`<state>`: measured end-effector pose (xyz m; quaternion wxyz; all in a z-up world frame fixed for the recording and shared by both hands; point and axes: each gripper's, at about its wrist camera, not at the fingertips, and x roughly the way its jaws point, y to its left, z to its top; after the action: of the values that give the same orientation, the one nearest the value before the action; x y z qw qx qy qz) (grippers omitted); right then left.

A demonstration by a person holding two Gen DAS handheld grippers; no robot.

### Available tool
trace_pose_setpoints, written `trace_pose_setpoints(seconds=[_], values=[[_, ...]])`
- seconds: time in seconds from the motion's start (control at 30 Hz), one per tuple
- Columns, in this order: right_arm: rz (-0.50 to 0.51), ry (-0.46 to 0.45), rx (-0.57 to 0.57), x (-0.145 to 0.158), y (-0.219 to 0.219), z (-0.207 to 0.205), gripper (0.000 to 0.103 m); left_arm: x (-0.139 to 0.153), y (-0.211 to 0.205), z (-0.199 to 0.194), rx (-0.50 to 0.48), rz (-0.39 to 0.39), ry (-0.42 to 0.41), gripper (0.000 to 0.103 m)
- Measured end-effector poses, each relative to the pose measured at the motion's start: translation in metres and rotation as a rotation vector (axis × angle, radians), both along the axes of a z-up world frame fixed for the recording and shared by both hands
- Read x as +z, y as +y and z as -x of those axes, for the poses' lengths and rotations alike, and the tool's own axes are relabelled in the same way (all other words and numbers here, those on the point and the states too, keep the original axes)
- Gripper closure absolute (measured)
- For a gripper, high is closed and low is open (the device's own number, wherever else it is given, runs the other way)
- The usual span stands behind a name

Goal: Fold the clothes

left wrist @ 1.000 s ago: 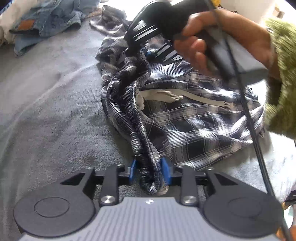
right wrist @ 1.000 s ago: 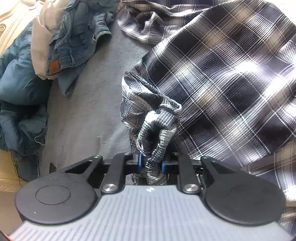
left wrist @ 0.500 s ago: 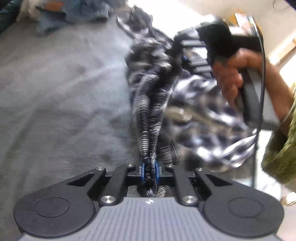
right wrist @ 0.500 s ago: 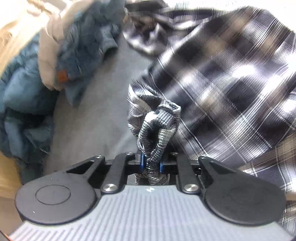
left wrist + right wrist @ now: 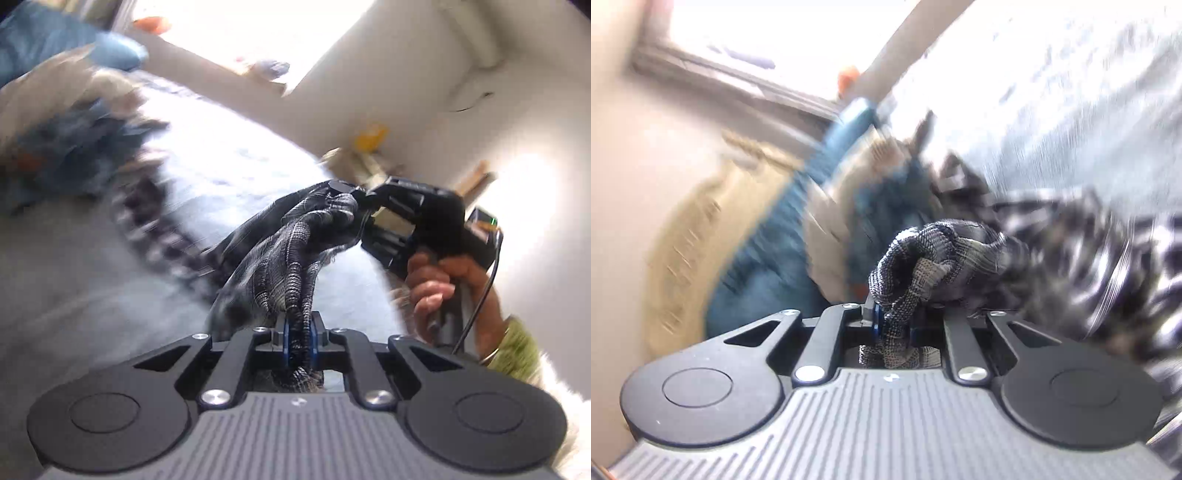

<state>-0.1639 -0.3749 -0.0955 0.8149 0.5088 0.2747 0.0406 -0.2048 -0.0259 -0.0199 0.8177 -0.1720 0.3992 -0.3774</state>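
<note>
A dark plaid garment [image 5: 288, 251] with an elastic waistband hangs in the air between both grippers. My left gripper [image 5: 299, 345] is shut on one bunched end of the waistband. In the left wrist view the right gripper [image 5: 360, 216], held by a hand [image 5: 436, 280], is shut on the other end, up and to the right. The right wrist view shows my right gripper [image 5: 892, 326] shut on a fold of the plaid garment [image 5: 938, 258], the rest of which trails blurred to the right.
A grey bed surface [image 5: 74, 280] lies below. A pile of denim and beige clothes [image 5: 62, 140] and a blue jacket [image 5: 798, 221] sits at its far side. A white wall [image 5: 406, 74] and a bright window [image 5: 775, 37] stand behind.
Both grippers have lifted the plaid garment off the bed and tilted upward, so the wall and window have come into view. The waistband is now stretched between them in the air.
</note>
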Motion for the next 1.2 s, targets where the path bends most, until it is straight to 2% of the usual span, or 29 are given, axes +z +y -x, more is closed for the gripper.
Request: trace_pose_setpoints(seconds=[0.13, 0.27, 0.37, 0.47, 0.63, 0.87, 1.03, 1.2], values=[[-0.057, -0.14, -0.094, 0.061, -0.061, 0.047, 0.092, 0.052, -0.067, 0.012, -0.128, 0.087, -0.102, 0.092], [-0.06, -0.291, -0.201, 0.12, -0.124, 0.098, 0.092, 0.103, -0.138, 0.019, -0.289, 0.219, -0.15, 0.092], [-0.057, -0.404, -0.27, 0.16, -0.168, 0.136, 0.092, 0.15, -0.174, 0.02, -0.356, 0.307, -0.194, 0.092], [-0.03, -0.504, -0.325, 0.209, -0.206, 0.17, 0.092, 0.201, -0.205, 0.019, -0.408, 0.393, -0.234, 0.092], [0.064, -0.668, -0.381, 0.309, -0.252, 0.21, 0.092, 0.284, -0.257, 0.017, -0.494, 0.538, -0.3, 0.092], [0.2, -0.79, -0.449, 0.46, -0.3, 0.231, 0.092, 0.401, -0.329, 0.013, -0.611, 0.739, -0.392, 0.092], [0.337, -0.787, -0.453, 0.544, -0.304, 0.222, 0.092, 0.431, -0.356, 0.006, -0.607, 0.797, -0.393, 0.092], [0.408, -0.754, -0.447, 0.576, -0.3, 0.195, 0.092, 0.433, -0.364, 0.001, -0.595, 0.812, -0.391, 0.091]])
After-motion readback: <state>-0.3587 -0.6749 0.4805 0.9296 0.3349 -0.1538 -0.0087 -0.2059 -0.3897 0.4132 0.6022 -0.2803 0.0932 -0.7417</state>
